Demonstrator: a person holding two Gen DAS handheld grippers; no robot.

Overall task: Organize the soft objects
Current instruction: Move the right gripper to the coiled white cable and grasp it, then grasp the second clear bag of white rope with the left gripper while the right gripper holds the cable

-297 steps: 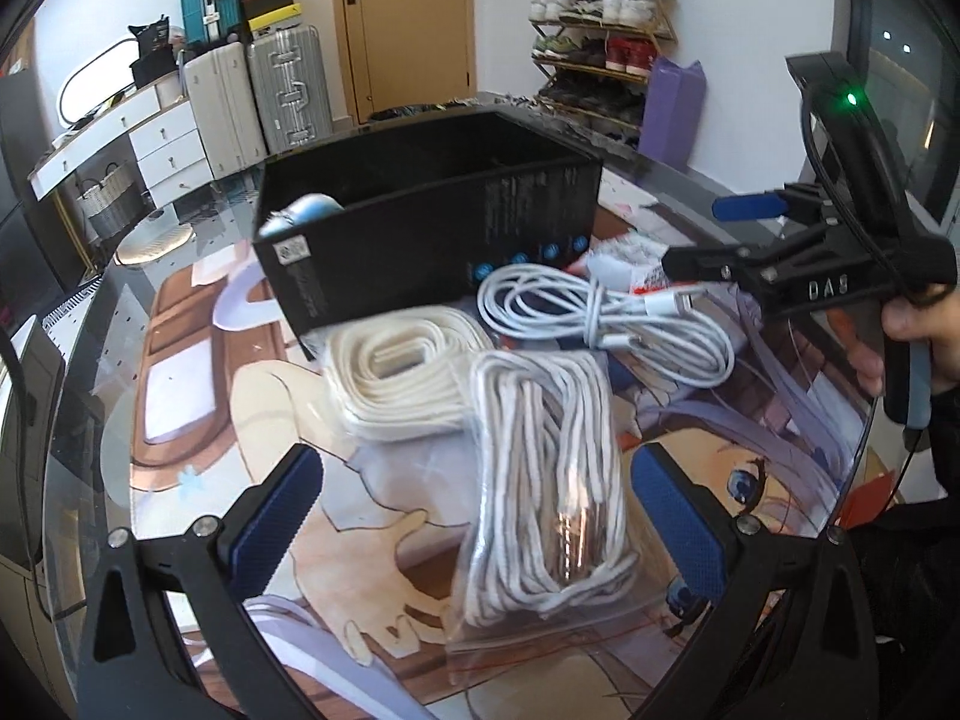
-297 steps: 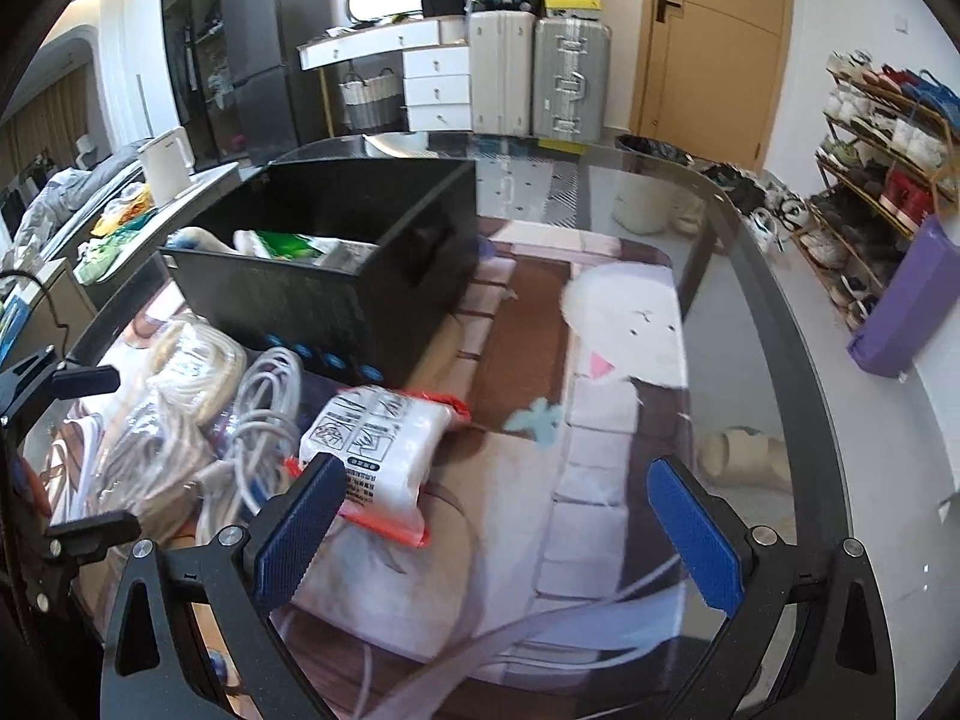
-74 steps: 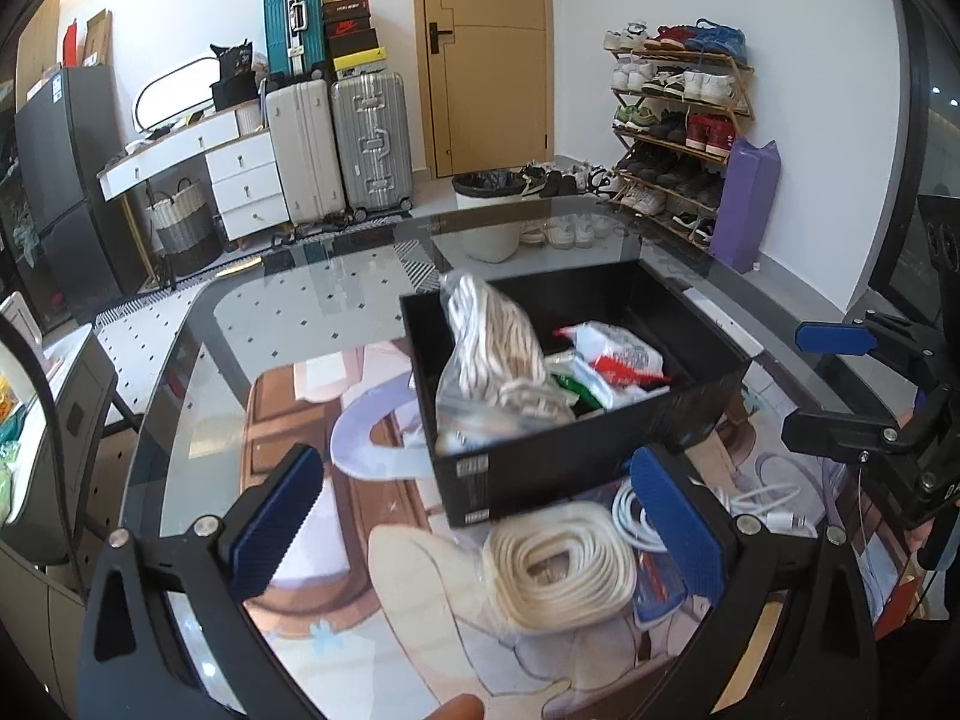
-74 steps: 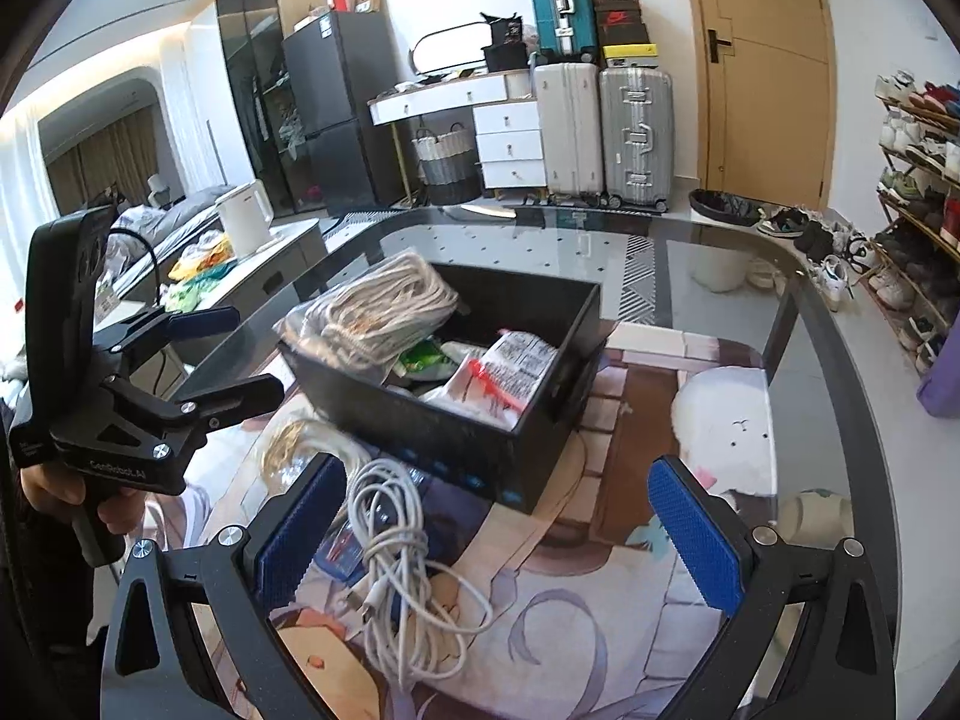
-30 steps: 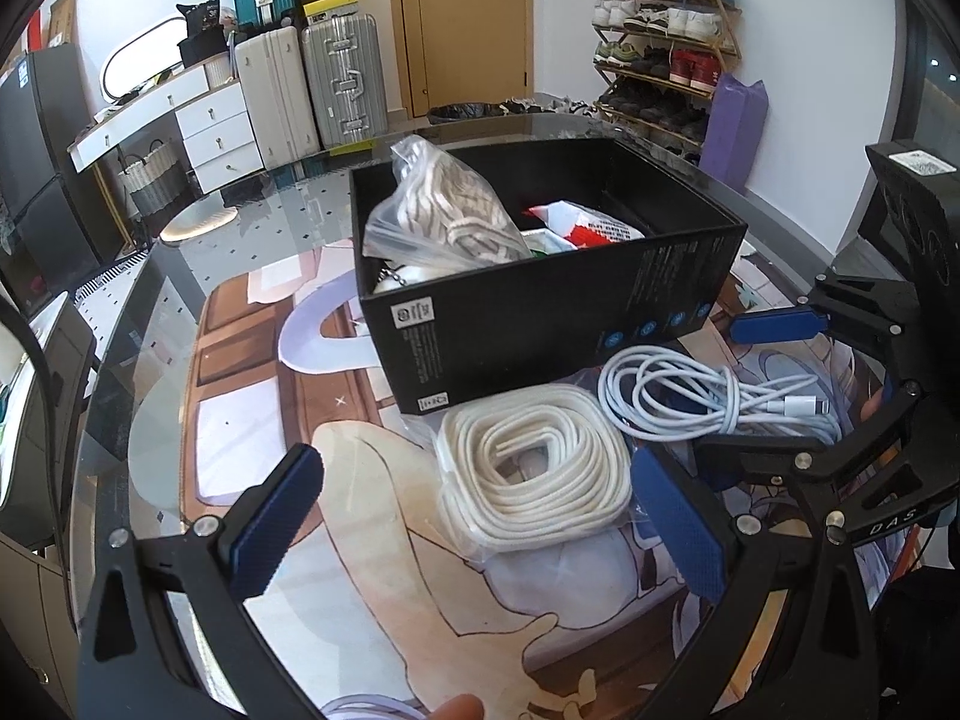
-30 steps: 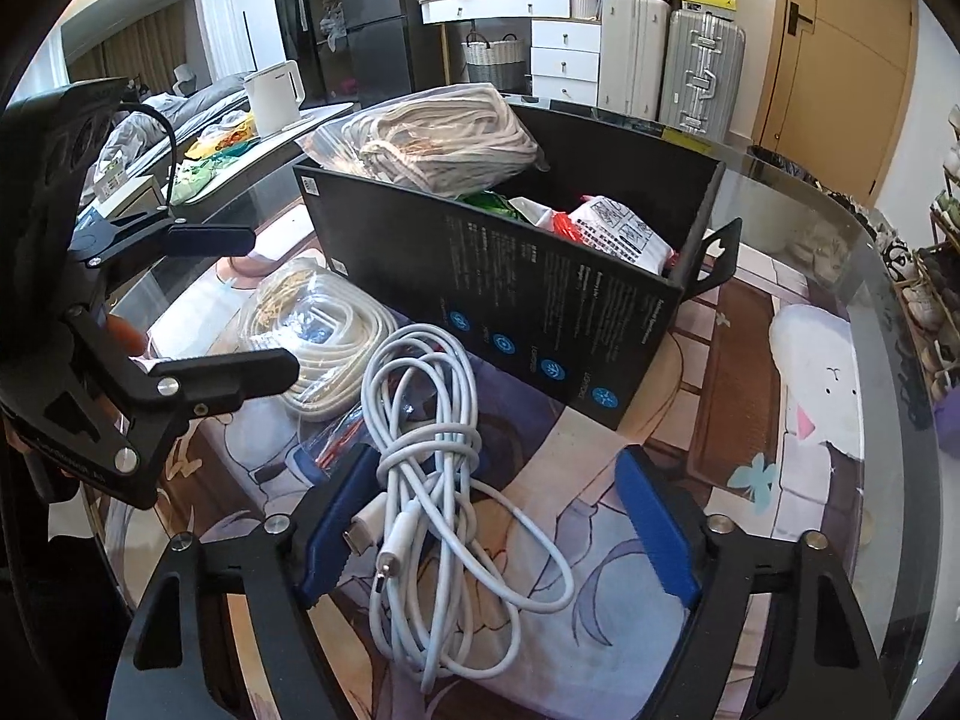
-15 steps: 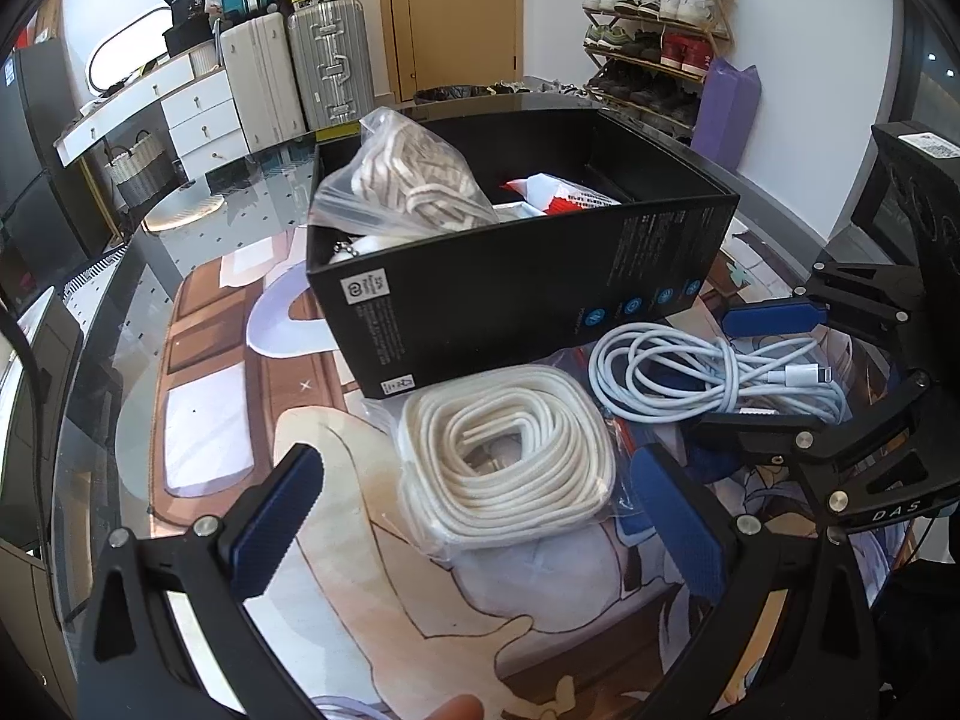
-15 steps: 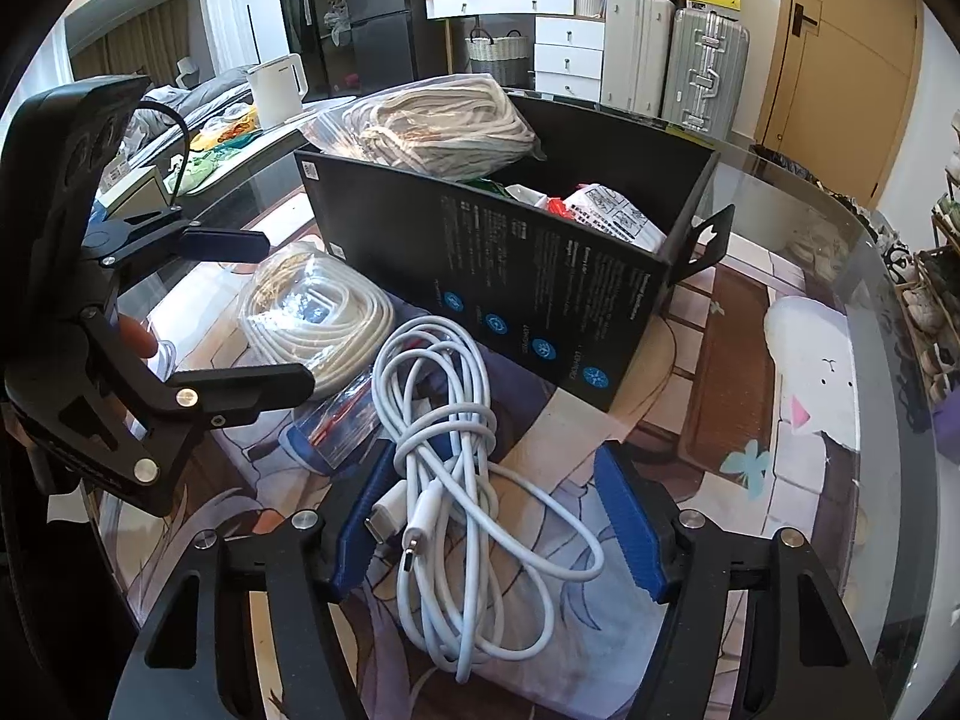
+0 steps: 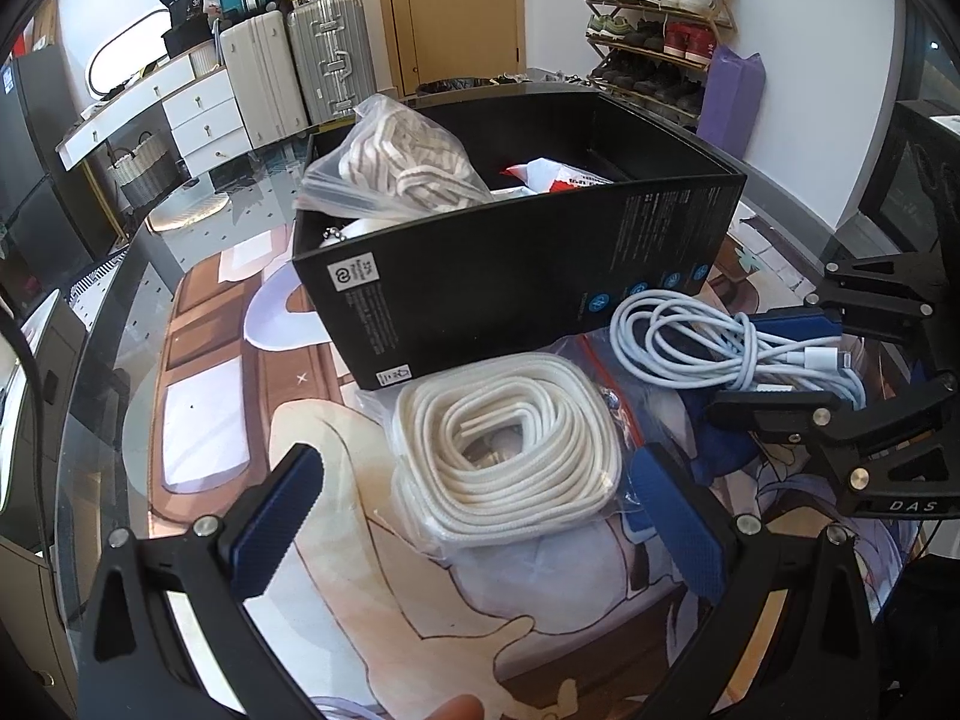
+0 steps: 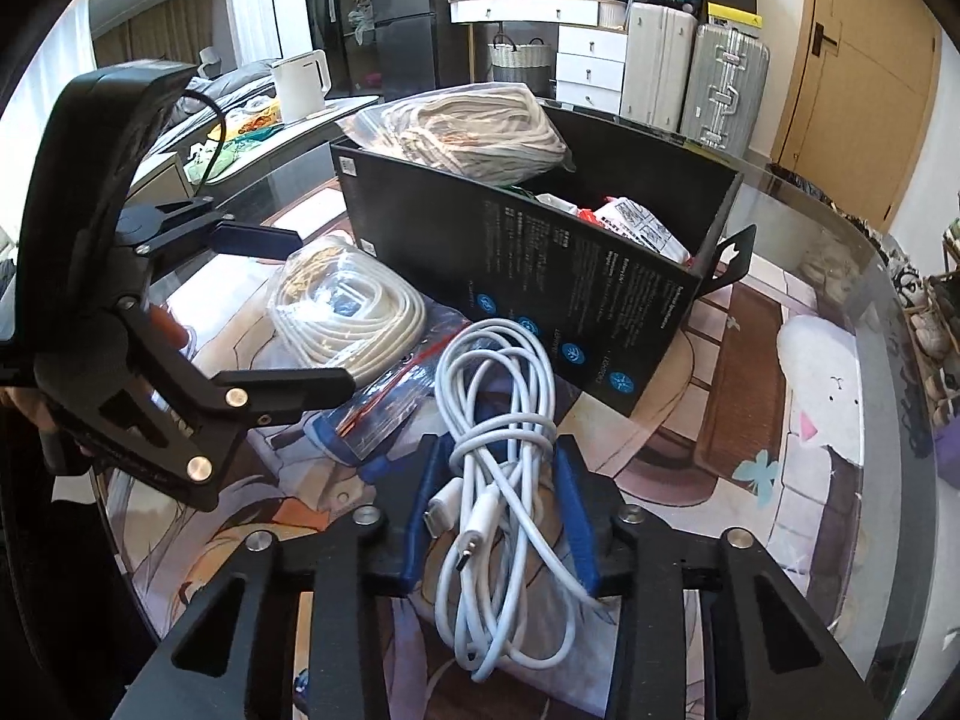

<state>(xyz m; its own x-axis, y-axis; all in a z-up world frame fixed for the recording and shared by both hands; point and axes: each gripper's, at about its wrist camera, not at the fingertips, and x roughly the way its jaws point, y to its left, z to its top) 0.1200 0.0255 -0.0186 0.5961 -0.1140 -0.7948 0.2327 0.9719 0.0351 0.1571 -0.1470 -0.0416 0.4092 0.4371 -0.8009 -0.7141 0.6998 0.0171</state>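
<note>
We hold a two-finger gripper in each hand above a glass table with a cartoon picture under its surface. Our right gripper is clenched on a bundle of white charging cable: its blue pads press the bundle from both sides, the plugs lie between the fingers, and loose loops spill out toward us and away toward a black box. Our left gripper is released, its blue pads standing wide apart on either side of a flat coil of cream rope in a clear bag, without touching it. That coil lies on the table just in front of the black box, against its near wall, and the white cable lies beside the coil, to its right in the left wrist view, also just in front of the box. The box is open at the top. Inside it, at its left end in the left wrist view, a clear bag of striped rope sticks up above the rim, and beside it lies a white packet with red edging. Beyond the box, across the room, we see suitcases, a wooden door and a shoe rack.
</note>
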